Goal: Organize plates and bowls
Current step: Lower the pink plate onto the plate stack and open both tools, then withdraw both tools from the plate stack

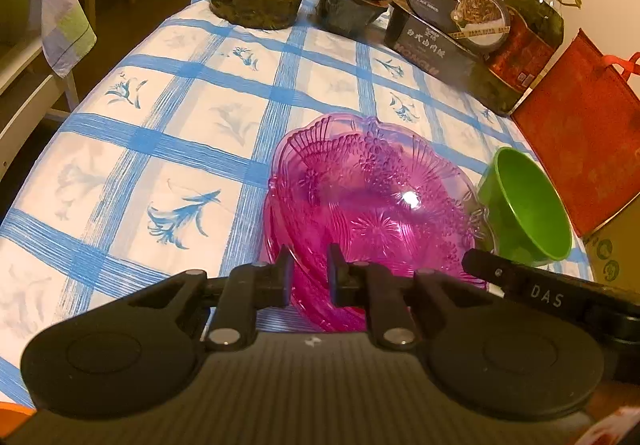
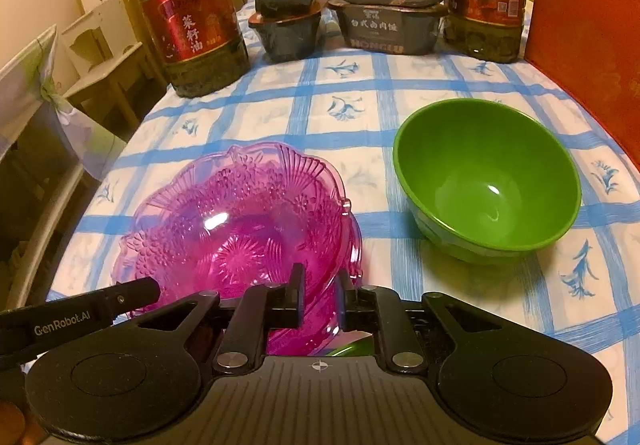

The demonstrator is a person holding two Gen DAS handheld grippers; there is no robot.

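A blue-checked tablecloth (image 2: 352, 85) carries the pink glass bowl (image 2: 236, 229) at 9 o'clock of the green bowl (image 2: 488, 181). The right gripper (image 2: 320, 305) and left gripper (image 1: 310, 281) each pinch the pink rim.

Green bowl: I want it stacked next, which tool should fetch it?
Right. The green bowl sits nearer the right tool; from the left tool it lies beyond the pink dish. Both tools grip that dish's rim, so release first.

Checked table (image 2: 400, 85): pink bowls (image 2: 240, 229), green bowl (image 2: 488, 181), oil bottles (image 2: 188, 17).
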